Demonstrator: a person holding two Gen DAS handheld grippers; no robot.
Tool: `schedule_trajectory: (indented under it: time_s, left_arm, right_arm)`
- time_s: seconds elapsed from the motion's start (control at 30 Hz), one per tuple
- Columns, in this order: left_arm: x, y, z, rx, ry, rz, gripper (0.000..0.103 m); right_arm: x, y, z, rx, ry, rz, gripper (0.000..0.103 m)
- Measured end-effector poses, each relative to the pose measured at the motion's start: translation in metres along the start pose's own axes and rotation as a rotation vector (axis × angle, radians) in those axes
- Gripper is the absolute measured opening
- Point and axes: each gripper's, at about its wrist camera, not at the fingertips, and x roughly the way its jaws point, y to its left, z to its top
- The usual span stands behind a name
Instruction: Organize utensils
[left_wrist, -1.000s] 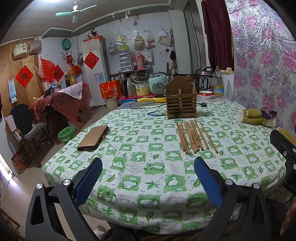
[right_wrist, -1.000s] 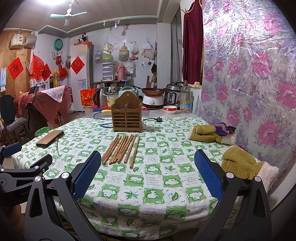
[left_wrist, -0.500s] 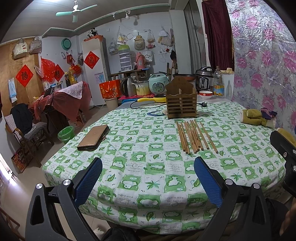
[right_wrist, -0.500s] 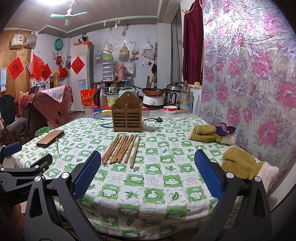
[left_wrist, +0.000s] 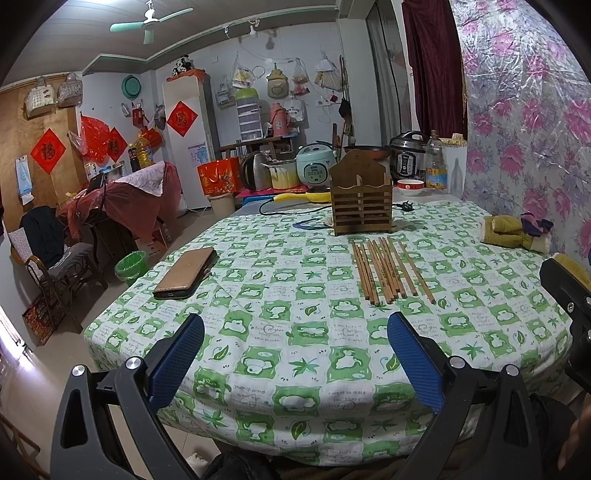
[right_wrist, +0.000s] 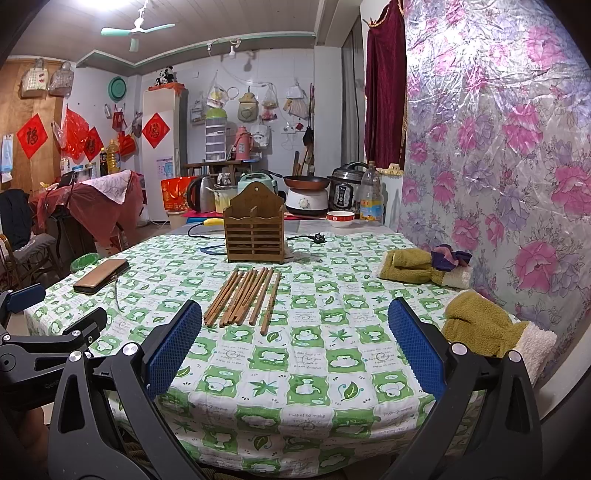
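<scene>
Right wrist view: both grippers' jaws gape empty before chopsticks (right_wrist: 243, 297) and holder (right_wrist: 255, 232).

Both cameras sit low at the near edge of the table (left_wrist: 295, 424) (side by side), facing the far wall; both show the chopsticks (left_wrist: 388, 271) (right_wrist: 243, 299).

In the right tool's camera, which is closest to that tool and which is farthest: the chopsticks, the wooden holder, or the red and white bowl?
From the right tool:
1. Chopsticks, lying just ahead on the tablecloth.
2. Wooden holder, upright behind the chopsticks.
3. Red and white bowl, at the table's far edge, to the right.
</scene>
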Motion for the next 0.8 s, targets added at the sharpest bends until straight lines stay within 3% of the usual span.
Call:
schedule_trajectory:
  time_s: [0.27, 0.43, 0.6, 0.8]
  left_arm:
    - [0.006, 0.004, -0.006, 0.000, 0.018, 0.007, 0.098]
    - [0.029, 0.022, -0.008, -0.013, 0.062, 0.048, 0.097]
    - [0.070, 0.035, -0.009, -0.007, 0.150, 0.061, 0.097]
    - [0.114, 0.021, -0.008, 0.036, 0.246, -0.041, 0.097]
  right_arm:
    - [-0.001, 0.000, 0.002, 0.006, -0.001, -0.002, 0.097]
    - [0.009, -0.020, 0.008, 0.047, 0.006, -0.046, 0.097]
    - [0.042, -0.054, 0.006, 0.094, 0.084, -0.069, 0.097]
    - [0.091, -0.059, -0.008, 0.084, 0.218, -0.021, 0.097]
